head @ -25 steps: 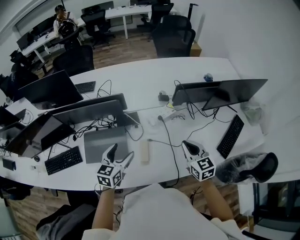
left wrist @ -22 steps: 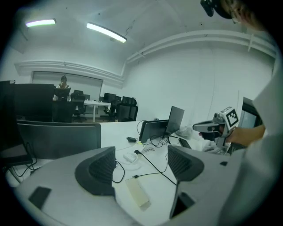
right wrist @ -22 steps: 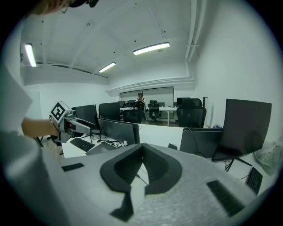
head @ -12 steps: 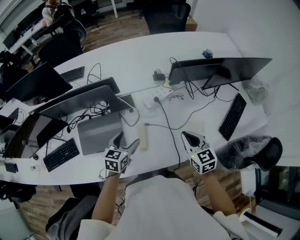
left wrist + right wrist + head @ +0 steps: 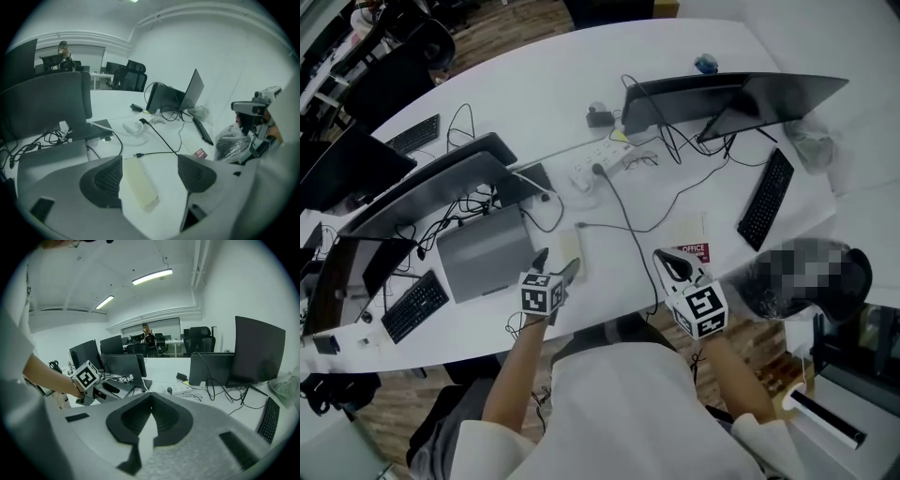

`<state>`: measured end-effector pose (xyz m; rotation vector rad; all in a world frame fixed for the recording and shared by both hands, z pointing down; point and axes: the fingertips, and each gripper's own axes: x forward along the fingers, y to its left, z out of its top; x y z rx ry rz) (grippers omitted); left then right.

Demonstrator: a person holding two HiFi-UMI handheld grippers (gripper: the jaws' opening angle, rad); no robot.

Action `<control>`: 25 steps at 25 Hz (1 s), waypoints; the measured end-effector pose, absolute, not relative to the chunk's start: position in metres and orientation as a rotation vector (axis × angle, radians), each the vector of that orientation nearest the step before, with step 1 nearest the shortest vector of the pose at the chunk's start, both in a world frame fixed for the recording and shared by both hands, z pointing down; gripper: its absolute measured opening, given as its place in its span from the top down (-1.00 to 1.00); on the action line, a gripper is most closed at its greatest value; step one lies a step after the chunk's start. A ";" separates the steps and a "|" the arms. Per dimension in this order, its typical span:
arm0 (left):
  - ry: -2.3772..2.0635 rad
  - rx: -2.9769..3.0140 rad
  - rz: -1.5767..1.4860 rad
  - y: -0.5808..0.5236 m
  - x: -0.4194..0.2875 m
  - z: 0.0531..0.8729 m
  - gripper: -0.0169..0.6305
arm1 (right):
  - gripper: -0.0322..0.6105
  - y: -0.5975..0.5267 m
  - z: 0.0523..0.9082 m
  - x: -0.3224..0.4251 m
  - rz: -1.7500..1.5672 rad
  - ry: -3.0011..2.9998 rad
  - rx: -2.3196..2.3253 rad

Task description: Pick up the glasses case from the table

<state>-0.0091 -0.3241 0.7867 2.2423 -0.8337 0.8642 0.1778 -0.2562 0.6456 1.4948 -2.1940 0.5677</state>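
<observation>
The glasses case is a pale cream oblong box lying flat on the white table, near its front edge. My left gripper hangs just over the case's near end, jaws open. In the left gripper view the case lies between the two dark pads, closer to the left one, and neither pad presses on it. My right gripper hovers to the right above the table edge. Its jaws meet at the tips with nothing between them.
A grey laptop sits left of the case, with monitors behind it. A black cable runs past the case to a power strip. A red-printed card, a keyboard and a bagged chair lie to the right.
My left gripper has sunk toward the table and now frames the case's near end. The right gripper has dropped a little. The head camera has tipped further down over the table.
</observation>
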 end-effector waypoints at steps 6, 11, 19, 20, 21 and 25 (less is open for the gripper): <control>-0.822 2.175 0.963 -0.323 0.002 0.832 -0.12 | 0.90 -0.254 0.666 0.180 0.613 -2.184 1.484; -0.823 2.107 1.051 -0.322 0.006 0.870 -0.12 | 0.90 -0.255 0.682 0.179 0.659 -2.178 1.470; -0.880 2.047 1.201 -0.319 0.002 0.930 -0.18 | 0.90 -0.255 0.705 0.173 0.697 -2.171 1.408; -0.893 2.037 1.210 -0.319 0.002 0.934 -0.19 | 0.90 -0.255 0.708 0.173 0.703 -2.170 1.402; -0.904 2.028 1.218 -0.319 0.003 0.939 -0.19 | 0.90 -0.256 0.711 0.173 0.707 -2.169 1.397; -0.936 1.989 1.245 -0.320 0.005 0.954 -0.22 | 0.90 -0.256 0.720 0.172 0.716 -2.168 1.378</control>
